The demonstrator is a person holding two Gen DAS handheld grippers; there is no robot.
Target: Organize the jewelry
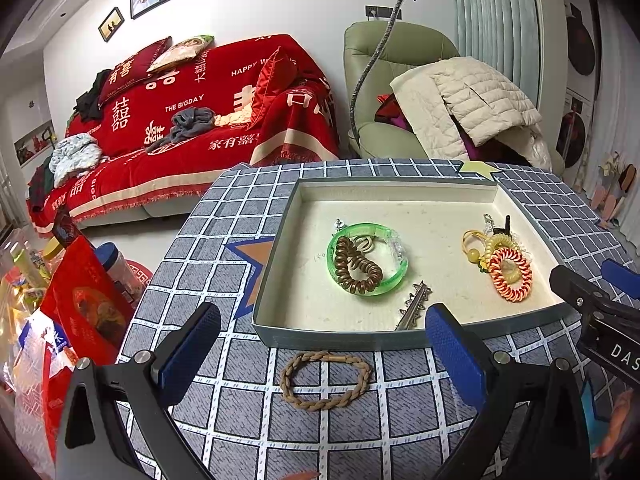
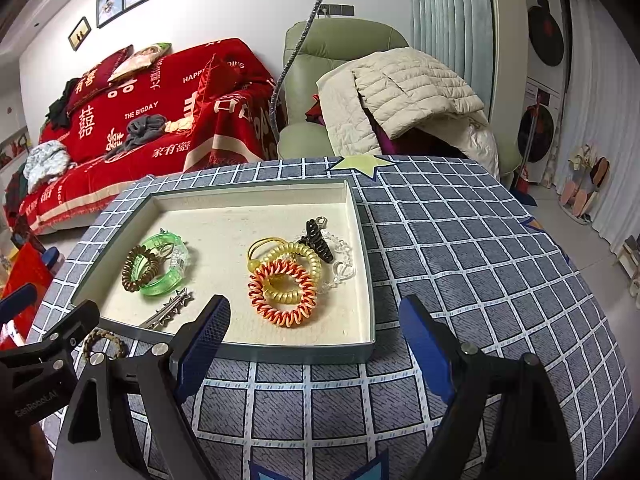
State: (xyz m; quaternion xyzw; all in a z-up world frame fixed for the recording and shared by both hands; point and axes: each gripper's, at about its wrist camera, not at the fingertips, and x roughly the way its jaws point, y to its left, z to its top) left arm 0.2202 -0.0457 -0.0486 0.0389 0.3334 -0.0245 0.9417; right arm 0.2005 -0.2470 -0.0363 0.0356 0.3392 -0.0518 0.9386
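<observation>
Bracelet [image 1: 326, 380] of braided cord lies flat on the counter [image 1: 280, 420], outside the tray [image 1: 360, 338], directly between the wide-open, empty jaws of the left gripper [image 1: 320, 344]. Right gripper [image 2: 316, 346], equally spread and empty, sits farther off, so the left looks better placed.

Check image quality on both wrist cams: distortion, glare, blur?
Left wrist: strong fisheye bowing of the tray and grid tablecloth, dark corner vignette, sharp centre. Right wrist: same bowing and vignette, soft even light, no harsh glare, green bangle crisp.
</observation>
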